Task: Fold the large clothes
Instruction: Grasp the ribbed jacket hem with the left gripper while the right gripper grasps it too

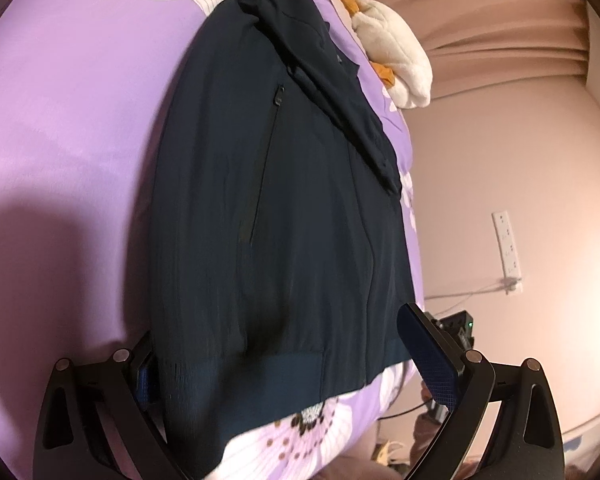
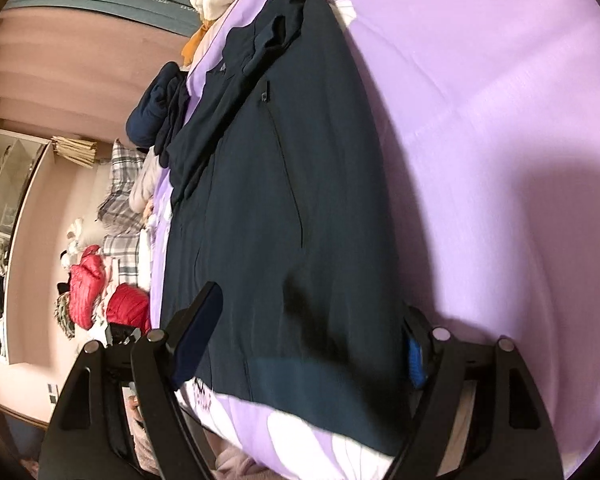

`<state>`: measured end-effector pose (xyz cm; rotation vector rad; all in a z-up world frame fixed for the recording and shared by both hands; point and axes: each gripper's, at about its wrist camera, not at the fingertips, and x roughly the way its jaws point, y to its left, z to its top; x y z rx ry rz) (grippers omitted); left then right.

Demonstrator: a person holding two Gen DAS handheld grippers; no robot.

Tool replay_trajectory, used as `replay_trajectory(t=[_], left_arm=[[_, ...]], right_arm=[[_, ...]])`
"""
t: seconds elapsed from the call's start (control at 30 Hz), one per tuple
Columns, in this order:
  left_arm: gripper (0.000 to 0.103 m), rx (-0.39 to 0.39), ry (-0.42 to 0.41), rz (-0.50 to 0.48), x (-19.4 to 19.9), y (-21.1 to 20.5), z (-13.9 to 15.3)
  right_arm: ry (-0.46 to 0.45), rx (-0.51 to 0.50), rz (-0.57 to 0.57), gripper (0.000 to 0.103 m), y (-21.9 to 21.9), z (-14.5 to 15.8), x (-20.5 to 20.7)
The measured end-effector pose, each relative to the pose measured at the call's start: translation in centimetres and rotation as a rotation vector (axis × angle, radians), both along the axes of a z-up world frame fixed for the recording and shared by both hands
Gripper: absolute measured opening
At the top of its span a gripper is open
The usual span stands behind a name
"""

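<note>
A dark navy zip jacket (image 1: pixel 284 208) lies flat on a purple flowered bed sheet (image 1: pixel 68 112), its ribbed hem toward me and a sleeve folded across its upper part. My left gripper (image 1: pixel 292 364) is open, its jaws straddling the hem. In the right wrist view the same jacket (image 2: pixel 276 208) fills the middle. My right gripper (image 2: pixel 308 344) is open, its jaws on either side of the hem.
A white and orange plush toy (image 1: pixel 392 56) lies at the bed's head. A dark bundle of clothes (image 2: pixel 156 112) sits beside the jacket. Plaid bedding (image 2: pixel 120 184) and red padded jackets (image 2: pixel 100 292) lie on the floor side. A power strip (image 1: pixel 507 248) hangs on the wall.
</note>
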<state>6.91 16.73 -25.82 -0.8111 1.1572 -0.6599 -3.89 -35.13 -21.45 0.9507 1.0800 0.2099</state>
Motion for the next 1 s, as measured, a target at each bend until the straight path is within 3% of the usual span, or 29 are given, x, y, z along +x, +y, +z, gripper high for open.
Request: replay_trajectory(t=[0.2,0.37,0.43,0.57,0.63,0.8,0.9,1.0], left_arm=[[0.099,0.000,0.023,0.033,1.2,-0.8,-0.2],[0.099,0.017,0.046,0.094,1.9,-1.3,-0.4],[0.090,0.035,0.050,0.127,2.0,-1.3,-0.5],[0.068,0.059,0.063,0.164,1.9,-0.7,-1.0],[0.051,0.064,0.081,0.179,1.9,-0.3,-1.4],[0.014,0.078,0.125,0.213,1.7,0.5,-2.4],[0.012,0.074,0.130,0.228,1.5,0.7,-2.5],[0.010,0.131,0.106,0.223,1.5,0.1,-1.7]], right_arm=[[-0.028,0.011,-0.037,0.081,0.5,-0.2,-0.4],[-0.055,-0.042,-0.038,0.080,1.6,0.0,0.7],[-0.059,-0.072,-0.041,0.075,1.9,0.1,1.1],[-0.036,-0.120,-0.055,0.045,1.9,-0.3,1.4],[-0.030,-0.127,-0.066,0.036,1.6,-0.6,1.3],[-0.031,-0.123,-0.081,0.026,1.0,-1.0,1.0],[-0.027,-0.139,-0.076,0.018,1.2,-0.9,1.0],[-0.026,-0.160,-0.072,0.015,1.6,-0.5,1.1]])
